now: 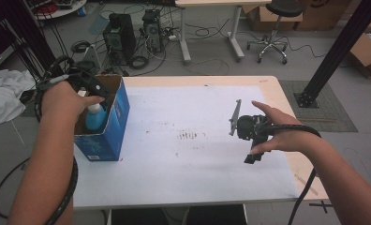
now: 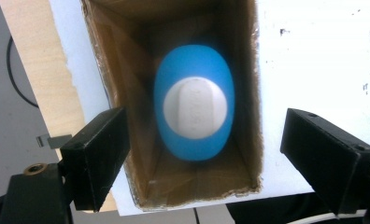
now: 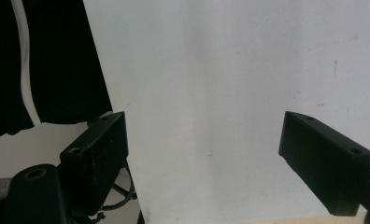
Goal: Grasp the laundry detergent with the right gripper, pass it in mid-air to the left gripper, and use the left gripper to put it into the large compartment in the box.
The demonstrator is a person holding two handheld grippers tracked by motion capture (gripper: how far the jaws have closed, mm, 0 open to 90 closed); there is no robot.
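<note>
The blue plastic bottle with a white cap (image 2: 194, 108) stands upright inside the open-topped blue cardboard box (image 1: 109, 123) at the left edge of the desk (image 1: 193, 178), and the left gripper (image 2: 204, 156) hangs right above the box mouth with its jaws spread and nothing between the pads. The bottle looks already released, so the step in hand seems to be lifting clear: it is best to rise straight up, keeping both jaws inside the line of the box walls until they are above the rim, so neither jaw catches the cardboard and drags or tips the box off the desk's edge. The right gripper (image 1: 249, 131) rests low over the bare white desk surface well apart on the right, jaws spread and empty. A cable trails from each gripper; the left one loops beside the box and could snag on its corner.
</note>
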